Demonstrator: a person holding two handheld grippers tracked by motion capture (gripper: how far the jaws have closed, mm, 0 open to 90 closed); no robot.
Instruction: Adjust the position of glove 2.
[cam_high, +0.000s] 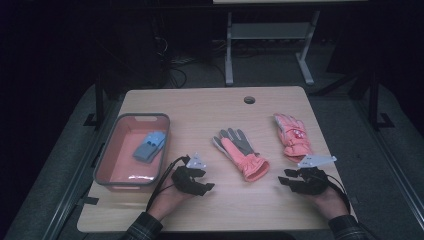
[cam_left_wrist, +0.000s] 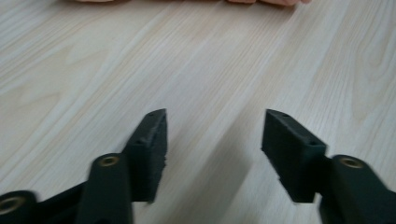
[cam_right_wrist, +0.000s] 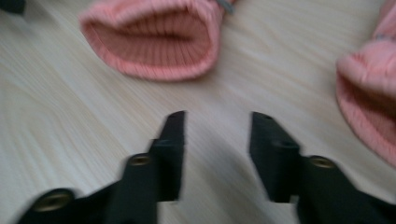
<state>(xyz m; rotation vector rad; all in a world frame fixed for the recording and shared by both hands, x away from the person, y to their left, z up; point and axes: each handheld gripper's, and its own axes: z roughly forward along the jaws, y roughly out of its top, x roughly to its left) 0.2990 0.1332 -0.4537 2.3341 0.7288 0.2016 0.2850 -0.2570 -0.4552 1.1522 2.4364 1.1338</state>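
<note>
A pale wooden table (cam_high: 210, 107) stands in a dark room, with a grey floor and a metal table leg beyond it. Left of my left gripper (cam_high: 206, 188) sits a grey bin (cam_high: 106, 159) with a blue glove (cam_high: 149, 145) inside. My left gripper hovers low, jaws apart, bare wood between them. My right gripper (cam_high: 281, 180) is also open and empty. A pink and grey glove (cam_high: 241, 151) lies between my two grippers, just ahead, cuff toward me. A second pink glove (cam_high: 291, 135) lies just beyond my right gripper
</note>
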